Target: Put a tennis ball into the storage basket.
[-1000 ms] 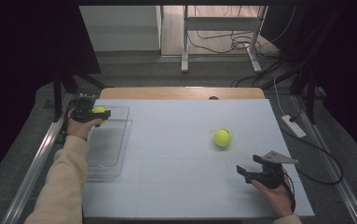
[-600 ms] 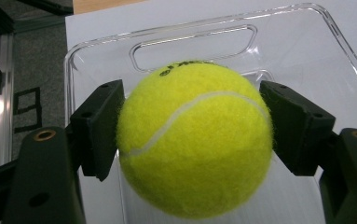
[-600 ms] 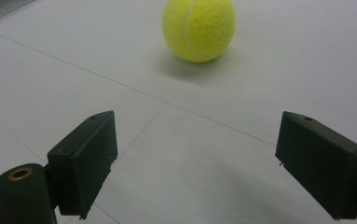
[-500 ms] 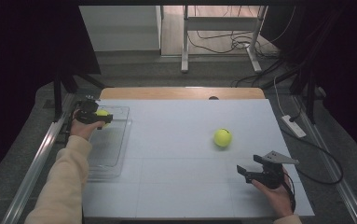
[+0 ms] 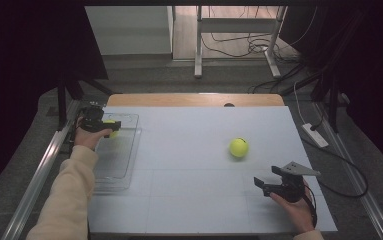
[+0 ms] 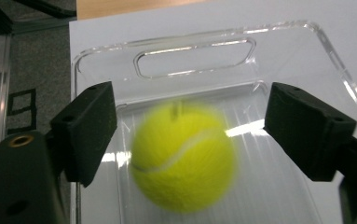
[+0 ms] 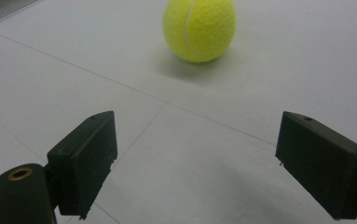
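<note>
Item: tennis ball (image 6: 183,158), yellow, blurred. It is seen in the left gripper view between the two black jaws of the left gripper (image 6: 188,126), with a clear gap to each pad; neither pad is pressed against it. The jaws have just been opening and are held well apart, so the ball is not gripped. It is placed over the clear plastic tray (image 6: 195,44), within the tray's walls and short of the handle slot at the far end. In the high view the left gripper (image 5: 110,126) is held over the far end of the tray (image 5: 124,175) at the table's left edge, the ball showing as a yellow patch at the jaws.

Item: second tennis ball (image 5: 238,147), yellow, resting on the white table (image 5: 189,200), right of centre.

Item: right gripper (image 5: 260,185), held low at the near right of the table. Its jaws are spread wide and nothing is held; the second ball (image 7: 199,28) lies well ahead of them, apart from both pads.
</note>
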Demonstrator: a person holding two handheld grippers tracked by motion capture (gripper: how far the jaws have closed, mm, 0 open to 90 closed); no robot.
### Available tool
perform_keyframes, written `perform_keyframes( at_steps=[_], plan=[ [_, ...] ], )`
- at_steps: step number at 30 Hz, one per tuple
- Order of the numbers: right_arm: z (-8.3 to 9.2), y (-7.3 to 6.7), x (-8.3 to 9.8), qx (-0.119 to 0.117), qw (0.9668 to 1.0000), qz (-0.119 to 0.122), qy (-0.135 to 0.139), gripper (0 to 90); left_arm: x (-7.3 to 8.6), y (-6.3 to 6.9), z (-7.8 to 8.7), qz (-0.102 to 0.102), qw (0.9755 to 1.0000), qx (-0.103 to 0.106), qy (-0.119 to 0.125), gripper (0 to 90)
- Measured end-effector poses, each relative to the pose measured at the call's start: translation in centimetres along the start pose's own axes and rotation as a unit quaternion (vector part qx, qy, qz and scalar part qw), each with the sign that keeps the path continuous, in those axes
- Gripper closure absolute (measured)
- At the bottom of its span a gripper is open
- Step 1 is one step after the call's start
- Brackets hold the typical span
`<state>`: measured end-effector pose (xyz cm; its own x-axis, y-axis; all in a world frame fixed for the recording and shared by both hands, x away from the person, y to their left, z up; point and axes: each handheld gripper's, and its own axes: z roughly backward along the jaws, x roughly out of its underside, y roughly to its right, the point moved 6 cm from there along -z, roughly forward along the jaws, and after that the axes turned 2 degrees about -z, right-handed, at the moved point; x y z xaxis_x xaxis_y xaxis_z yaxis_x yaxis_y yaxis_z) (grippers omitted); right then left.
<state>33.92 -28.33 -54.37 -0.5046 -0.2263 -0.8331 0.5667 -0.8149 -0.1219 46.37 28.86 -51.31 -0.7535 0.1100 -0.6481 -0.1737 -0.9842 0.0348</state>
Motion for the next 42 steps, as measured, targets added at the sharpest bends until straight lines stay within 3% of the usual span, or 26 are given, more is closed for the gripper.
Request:
perform_keyframes(
  at_steps=[4, 9, 15, 25, 34, 40, 42],
  plan=[
    [0.0, 0.0, 0.0, 0.000, 1.0000, 0.000, 0.000, 12.5, -0.4, 0.3, 0.8, 0.014, 0.9997, 0.012, 0.018, 14.2],
    [0.0, 0.0, 0.0, 0.001, 1.0000, 0.000, 0.000, 12.5, -0.6, 0.7, 2.0, 0.012, 0.9988, 0.032, 0.034, 12.9],
    [-0.1, 0.1, 0.0, -0.001, 1.0000, -0.002, 0.001, 12.5, -0.5, 1.4, 3.4, -0.007, 0.9974, 0.055, 0.046, 11.8],
    [-0.2, 0.6, -0.2, -0.001, 0.9999, -0.013, 0.005, 12.6, -0.3, 3.6, 5.2, -0.033, 0.9928, 0.090, 0.072, 11.3],
    [0.0, 0.5, -0.2, 0.000, 0.9999, -0.013, 0.006, 12.6, 0.4, 5.0, 5.9, -0.049, 0.9900, 0.104, 0.082, 10.9],
    [0.0, 0.6, -0.2, 0.004, 0.9999, -0.014, 0.005, 12.6, 0.8, 5.4, 6.6, -0.051, 0.9869, 0.119, 0.096, 11.1],
    [-0.1, 0.7, -0.2, 0.005, 0.9998, -0.017, 0.006, 12.6, 0.8, 5.8, 7.1, -0.055, 0.9848, 0.128, 0.104, 11.2]
  ],
)
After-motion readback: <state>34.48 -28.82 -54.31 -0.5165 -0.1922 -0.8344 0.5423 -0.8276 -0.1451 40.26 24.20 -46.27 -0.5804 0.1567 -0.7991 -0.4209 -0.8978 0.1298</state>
